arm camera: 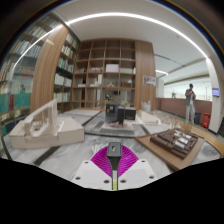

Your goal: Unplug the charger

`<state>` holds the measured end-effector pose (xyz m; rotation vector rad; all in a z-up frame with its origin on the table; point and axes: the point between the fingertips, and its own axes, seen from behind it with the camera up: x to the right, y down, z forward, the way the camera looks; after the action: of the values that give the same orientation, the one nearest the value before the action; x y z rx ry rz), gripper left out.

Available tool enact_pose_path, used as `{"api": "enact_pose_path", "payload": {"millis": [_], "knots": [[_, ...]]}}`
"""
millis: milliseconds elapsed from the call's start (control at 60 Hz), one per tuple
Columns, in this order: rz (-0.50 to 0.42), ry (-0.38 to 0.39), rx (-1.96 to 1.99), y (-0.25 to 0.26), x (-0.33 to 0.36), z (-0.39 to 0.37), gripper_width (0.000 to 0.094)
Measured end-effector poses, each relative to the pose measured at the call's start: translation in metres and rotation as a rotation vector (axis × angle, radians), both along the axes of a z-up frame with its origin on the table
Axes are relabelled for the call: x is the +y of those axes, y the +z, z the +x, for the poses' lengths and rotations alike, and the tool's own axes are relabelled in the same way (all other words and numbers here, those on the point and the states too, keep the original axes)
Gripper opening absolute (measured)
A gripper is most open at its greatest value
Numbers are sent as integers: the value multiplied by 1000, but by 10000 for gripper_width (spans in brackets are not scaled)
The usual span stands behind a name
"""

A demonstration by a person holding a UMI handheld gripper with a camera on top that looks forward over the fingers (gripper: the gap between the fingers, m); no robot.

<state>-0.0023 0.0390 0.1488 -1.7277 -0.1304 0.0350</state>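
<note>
My gripper [113, 153] is at the bottom of the view, raised over a table. Its two magenta pads [100, 160] close together on a small dark grey charger block [113, 149], which stands upright between the fingertips. A thin pale line runs down from the block between the fingers. No socket or cable shows in the view. The charger is held in the air, clear of the table surface [90, 150] below it.
A white architectural model [40, 128] sits on the table to the left, and a wooden model [178, 143] to the right. A dark object [120, 112] stands further ahead. Bookshelves [105, 65] line the back wall. A person [190, 102] stands far right.
</note>
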Motion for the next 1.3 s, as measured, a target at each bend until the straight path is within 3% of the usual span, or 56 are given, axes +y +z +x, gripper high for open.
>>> {"api": "enact_pose_path", "payload": {"millis": [117, 200, 267, 367, 517, 733, 867, 883, 900, 917, 1017, 1067, 1300], "knots": [[87, 5, 102, 87, -22, 25, 45], [86, -33, 39, 92, -30, 60, 45], [30, -65, 20, 68, -33, 85, 46], [-140, -96, 26, -6, -40, 113, 48], [-342, -95, 31, -100, -51, 130, 51], [-416, -151, -55, -143, -38, 151, 104], [-454, -132, -40, -153, -32, 149, 217], [-462, -130, -40, -155, -32, 149, 330], [-469, -131, -40, -156, -31, 147, 331], [-472, -128, -38, -156, -32, 147, 444], [-467, -106, -34, -152, -35, 143, 795], [-464, -102, -34, -147, -40, 141, 837], [-397, -68, -11, -89, -95, 123, 828]]}}
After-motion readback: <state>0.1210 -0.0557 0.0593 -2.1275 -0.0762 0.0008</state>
